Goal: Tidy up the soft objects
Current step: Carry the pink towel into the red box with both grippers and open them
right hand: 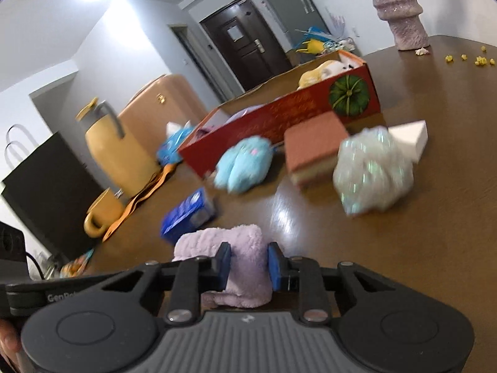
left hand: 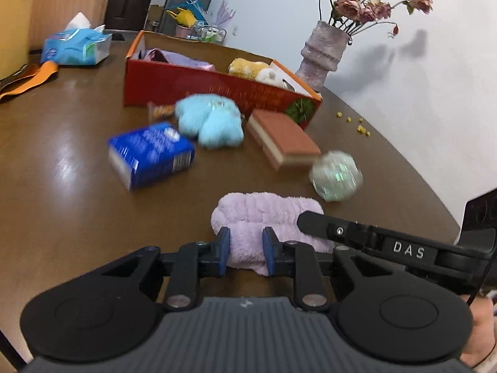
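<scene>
A lilac fluffy cloth [left hand: 267, 208] lies at the near edge of the brown table [left hand: 62, 186]. My left gripper [left hand: 246, 244] is shut on its near part, blue pads pressing both sides. My right gripper [right hand: 249, 264] is shut on the same cloth [right hand: 245, 239] from the other end; one of its fingers [left hand: 313, 221] rests on the cloth in the left wrist view. Farther back stands an open red box [left hand: 186, 84] holding a yellow plush [left hand: 248, 66] and a purple soft item [left hand: 177, 59]. A light blue plush [left hand: 211, 118] lies before it.
A blue packet [left hand: 152, 152], a brown sponge [left hand: 285, 136] and a shimmery puff [left hand: 337, 175] lie between cloth and box. A vase [left hand: 323, 52] stands at the back right, a tissue pack [left hand: 77, 46] at the back left. A yellow jug [right hand: 118, 155] and mug [right hand: 102, 214] stand left.
</scene>
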Demonstrator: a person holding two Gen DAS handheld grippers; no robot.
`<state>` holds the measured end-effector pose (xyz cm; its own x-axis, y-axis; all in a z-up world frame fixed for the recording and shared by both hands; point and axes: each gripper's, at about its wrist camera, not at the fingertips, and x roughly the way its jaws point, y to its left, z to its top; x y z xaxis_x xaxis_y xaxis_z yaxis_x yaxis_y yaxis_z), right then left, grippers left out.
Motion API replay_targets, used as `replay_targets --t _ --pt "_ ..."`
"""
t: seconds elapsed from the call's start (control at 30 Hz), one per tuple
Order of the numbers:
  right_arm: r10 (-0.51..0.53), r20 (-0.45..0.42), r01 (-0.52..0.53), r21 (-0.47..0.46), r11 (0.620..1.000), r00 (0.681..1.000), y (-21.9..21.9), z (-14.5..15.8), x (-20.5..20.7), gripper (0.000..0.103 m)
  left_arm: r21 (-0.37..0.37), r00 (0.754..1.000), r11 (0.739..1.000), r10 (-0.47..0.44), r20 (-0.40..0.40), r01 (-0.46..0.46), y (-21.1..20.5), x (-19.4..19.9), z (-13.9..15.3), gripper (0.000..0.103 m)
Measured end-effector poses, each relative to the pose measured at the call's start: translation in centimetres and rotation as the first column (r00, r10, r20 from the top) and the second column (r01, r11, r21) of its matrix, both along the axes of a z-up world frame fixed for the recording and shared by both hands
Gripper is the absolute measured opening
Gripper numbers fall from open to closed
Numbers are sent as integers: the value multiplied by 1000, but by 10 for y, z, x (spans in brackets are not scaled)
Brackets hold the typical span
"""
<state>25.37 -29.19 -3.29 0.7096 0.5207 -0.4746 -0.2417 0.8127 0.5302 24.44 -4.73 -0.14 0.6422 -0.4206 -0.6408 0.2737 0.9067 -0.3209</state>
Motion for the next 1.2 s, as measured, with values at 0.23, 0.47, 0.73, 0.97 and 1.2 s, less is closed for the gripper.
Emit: replay_targets --t 0.23,0.47,0.73,0.97,1.2 --pt "35 90 -26 -101 995 995 12 6 -63 25 12 999 1000 -3 53 2 2 -61 2 24" --pt "32 135 -12 -150 989 990 15 1 -82 25 18 995 997 72 66 -73 8 -81 -6 33" --pt "44 137 -22 -152 988 990 15 1 -80 25 2 992 996 94 89 -95 0 -59 1 50" --pt "57 121 -41 -138 990 991 12 -3 -73 25 -27 996 999 40 77 -38 1 -48 -7 25" --pt "56 136 -44 -88 995 989 2 18 -53 19 -59 996 998 20 85 -15 0 -24 15 22"
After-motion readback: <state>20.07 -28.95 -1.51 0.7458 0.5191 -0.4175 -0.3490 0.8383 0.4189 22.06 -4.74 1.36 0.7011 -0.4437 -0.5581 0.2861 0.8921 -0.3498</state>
